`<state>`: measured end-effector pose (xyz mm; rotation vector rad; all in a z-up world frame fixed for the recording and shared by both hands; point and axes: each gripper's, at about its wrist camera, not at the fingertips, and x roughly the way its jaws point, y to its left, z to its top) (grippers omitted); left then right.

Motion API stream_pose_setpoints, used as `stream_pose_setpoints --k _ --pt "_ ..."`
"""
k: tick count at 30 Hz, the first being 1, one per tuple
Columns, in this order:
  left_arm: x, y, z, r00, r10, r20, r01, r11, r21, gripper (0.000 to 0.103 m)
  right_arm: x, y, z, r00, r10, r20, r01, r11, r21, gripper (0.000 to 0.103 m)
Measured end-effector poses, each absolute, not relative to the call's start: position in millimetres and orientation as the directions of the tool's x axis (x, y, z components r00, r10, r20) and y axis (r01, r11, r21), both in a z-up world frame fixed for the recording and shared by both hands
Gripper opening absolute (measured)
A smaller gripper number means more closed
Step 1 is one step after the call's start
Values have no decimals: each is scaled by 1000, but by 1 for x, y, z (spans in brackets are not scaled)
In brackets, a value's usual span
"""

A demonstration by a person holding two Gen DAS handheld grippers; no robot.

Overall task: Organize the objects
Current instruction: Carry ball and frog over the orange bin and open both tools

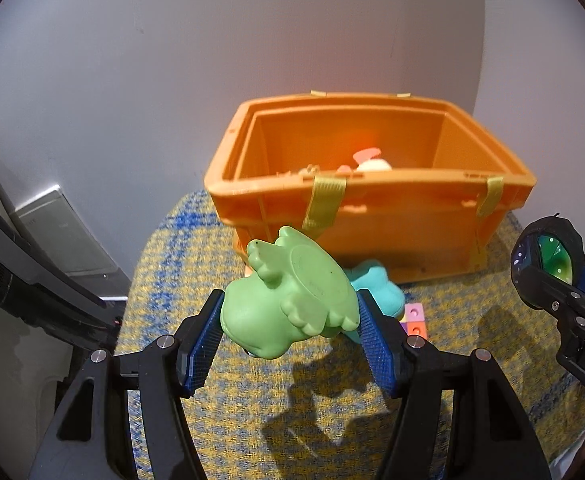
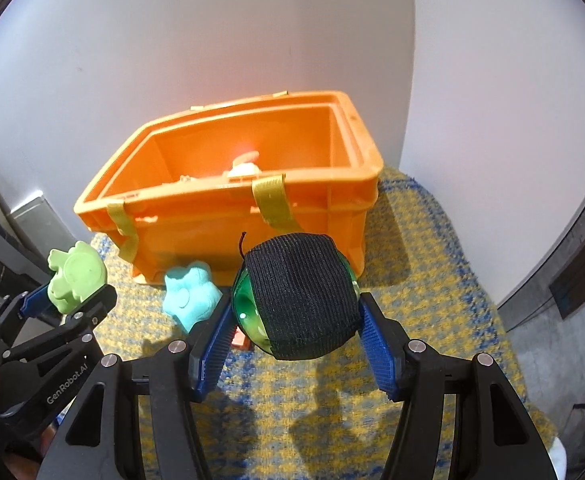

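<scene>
My left gripper [image 1: 290, 316] is shut on a light green rubber animal toy [image 1: 292, 300], held above the rug in front of the orange crate [image 1: 412, 240]; it also shows in the right wrist view [image 2: 74, 278]. My right gripper [image 2: 294, 316] is shut on a green ball with a black knitted cover [image 2: 300, 296], also seen at the right edge of the left wrist view [image 1: 548, 260]. The orange crate [image 2: 196, 216] stands open against the wall with a pale toy [image 2: 244, 168] inside. A turquoise toy [image 2: 188, 300] lies on the rug by the crate's front.
A yellow and blue patterned rug [image 2: 432, 280] covers the floor. Small pink and orange cubes [image 1: 414, 320] lie near the turquoise toy [image 1: 380, 284]. White walls meet in a corner behind the crate. A grey appliance [image 1: 64, 240] stands at the left.
</scene>
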<state>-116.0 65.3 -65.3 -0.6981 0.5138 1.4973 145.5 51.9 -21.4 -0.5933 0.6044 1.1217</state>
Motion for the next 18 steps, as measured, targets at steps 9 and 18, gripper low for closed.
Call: stream_pose_setpoints --k 9,18 --pt "-119 67 -37 25 744 -668 -994 -53 -97 63 144 51 5 318 667 -674 -939 319 -128 60" --pt "-125 76 -12 25 765 -643 -994 -51 -99 64 145 57 25 322 691 -647 -939 318 -128 60"
